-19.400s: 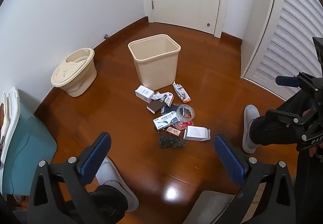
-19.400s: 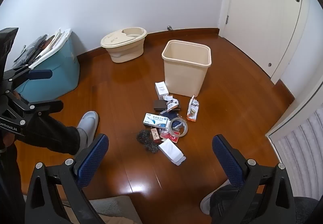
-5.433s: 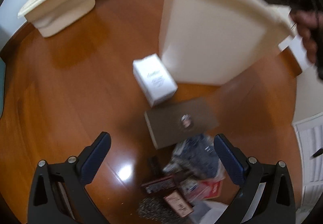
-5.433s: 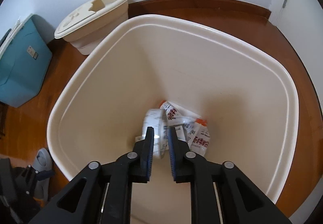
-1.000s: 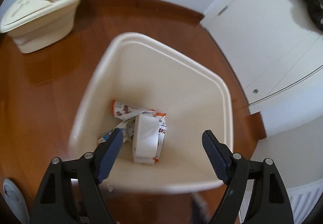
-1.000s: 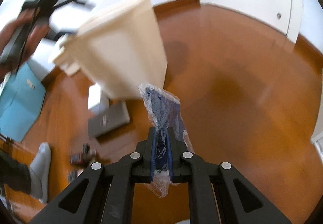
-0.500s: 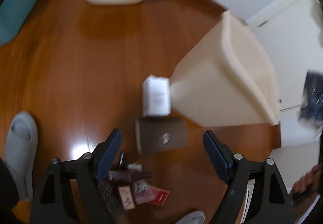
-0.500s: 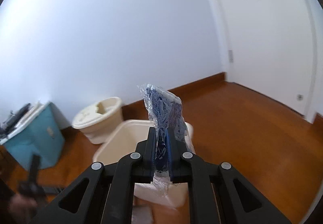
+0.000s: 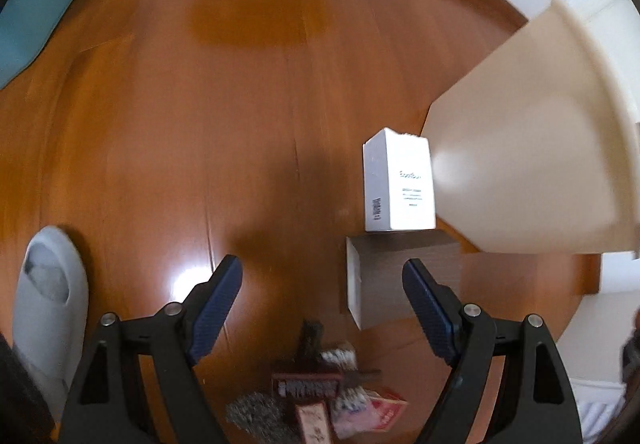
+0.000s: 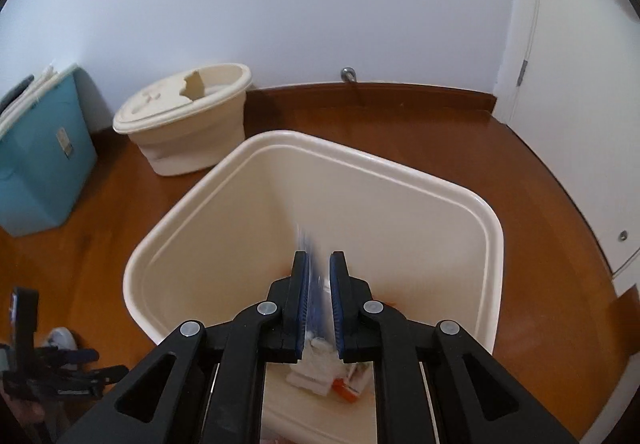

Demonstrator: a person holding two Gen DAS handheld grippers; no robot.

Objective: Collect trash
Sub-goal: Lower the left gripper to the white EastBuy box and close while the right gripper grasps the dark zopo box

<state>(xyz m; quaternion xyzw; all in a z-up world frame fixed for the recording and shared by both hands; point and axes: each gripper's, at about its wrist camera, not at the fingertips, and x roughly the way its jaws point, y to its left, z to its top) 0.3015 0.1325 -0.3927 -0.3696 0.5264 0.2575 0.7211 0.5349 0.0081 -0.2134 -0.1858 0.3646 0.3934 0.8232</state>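
Right gripper (image 10: 319,256): it is over the open bin (image 10: 360,155). Its pads have just begun to come apart, with only a thin gap so far.
Blue wrapper (image 10: 305,242): between those pads, blurry, and it looks like it is slipping down into the bin.
Left gripper (image 9: 322,268): spread wide, holding nothing, pointing down at the floor.
What could go wrong: the crinkly wrapper may stick to a pad and not drop. It may then fall on the floor if the hand pulls away too soon.
Another worry: the left gripper might bump the bin when it grabs a box (they sit right by its wall).
Count: one bin, two grippers, one white box (image 9: 398,179), one brown box (image 9: 400,276), one scrubby ball (image 9: 248,416), one slipper (image 9: 48,292).
Small bits (image 9: 316,388): too blurry to count.
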